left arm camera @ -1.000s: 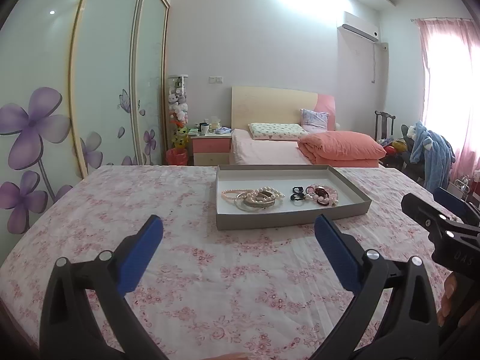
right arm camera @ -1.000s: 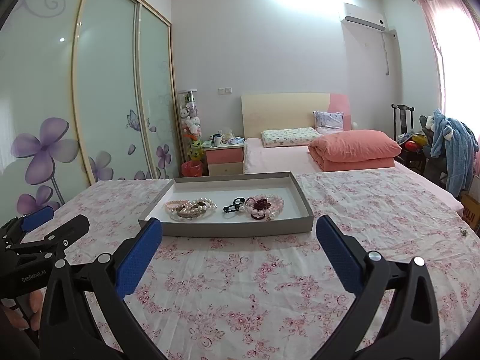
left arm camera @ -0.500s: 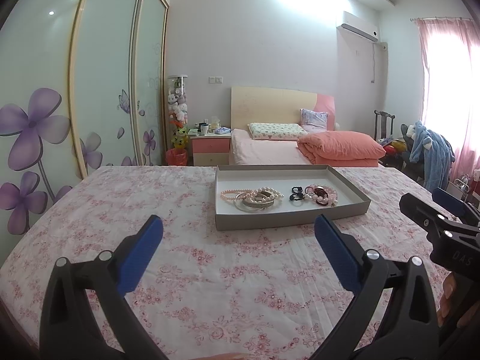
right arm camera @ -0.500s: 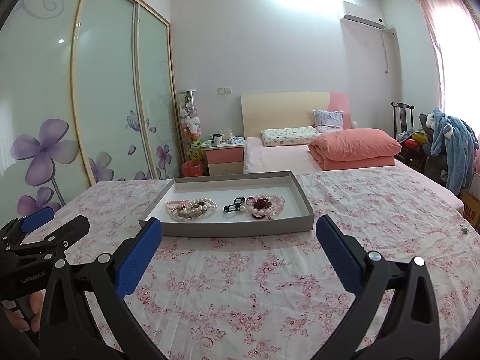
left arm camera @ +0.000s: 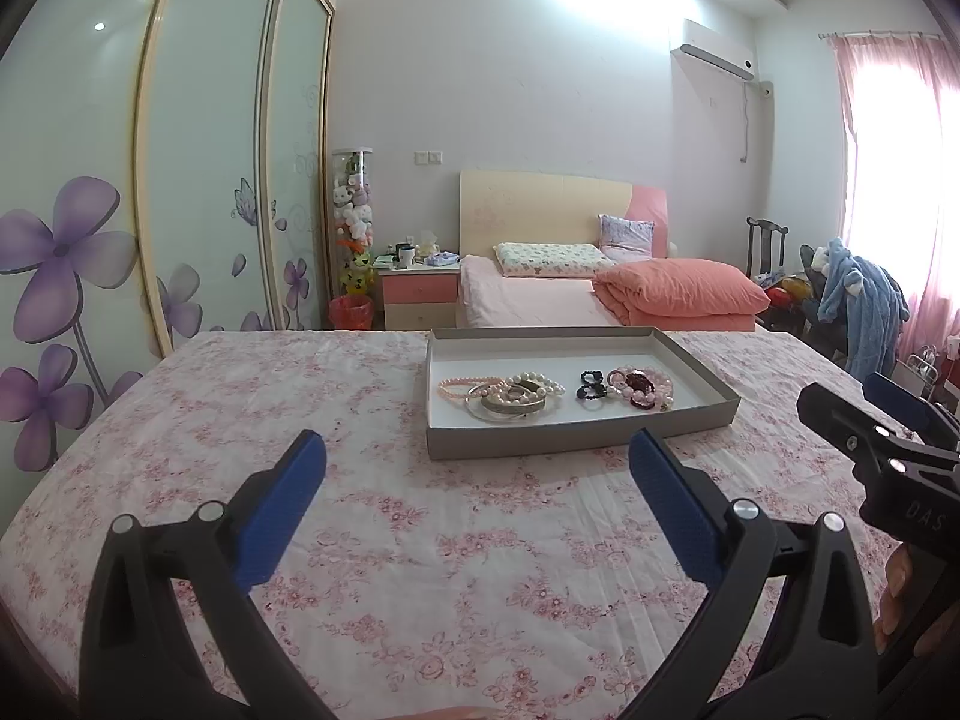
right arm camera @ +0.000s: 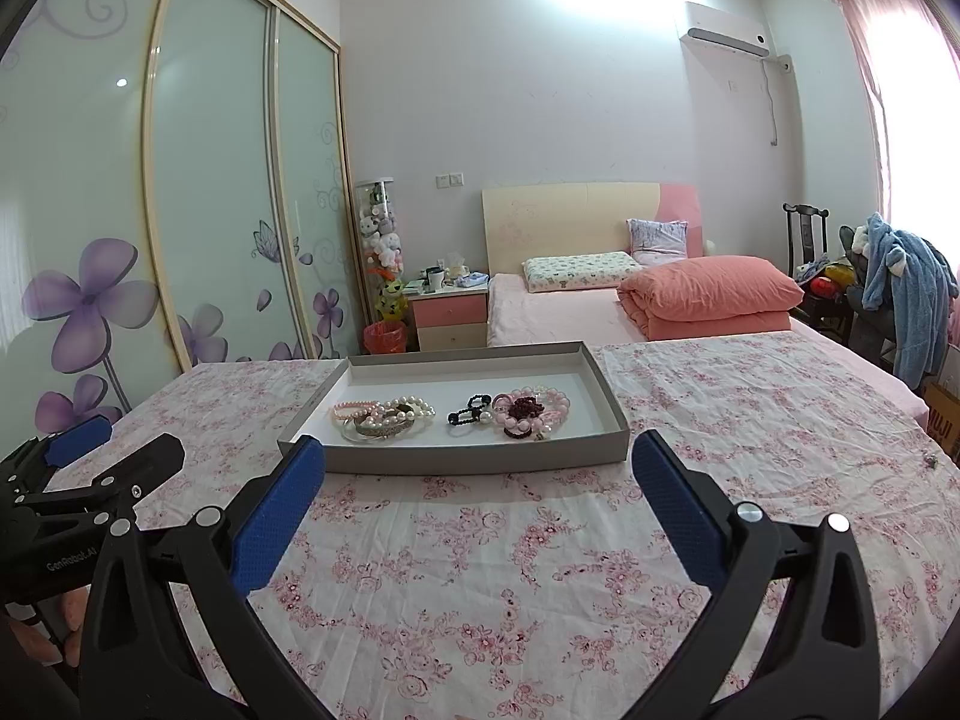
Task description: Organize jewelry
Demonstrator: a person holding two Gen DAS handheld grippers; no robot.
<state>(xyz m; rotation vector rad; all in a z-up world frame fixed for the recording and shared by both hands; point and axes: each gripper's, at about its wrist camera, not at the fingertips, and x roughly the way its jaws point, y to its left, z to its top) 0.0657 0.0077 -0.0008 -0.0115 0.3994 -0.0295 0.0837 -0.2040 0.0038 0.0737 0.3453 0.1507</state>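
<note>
Pink floral bedspread (left arm camera: pixel 420 540) under grey tray (left arm camera: pixel 558 441) of jewelry (left arm camera: pixel 510 393), both tools spread apart, empty

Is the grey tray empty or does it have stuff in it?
Not empty: the grey tray holds bracelets and hair ties in two clusters on its floor.

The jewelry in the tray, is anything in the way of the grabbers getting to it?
Only the tray's low front wall. The left gripper and right gripper are open, with flowered cloth between them and the jewelry.
</note>
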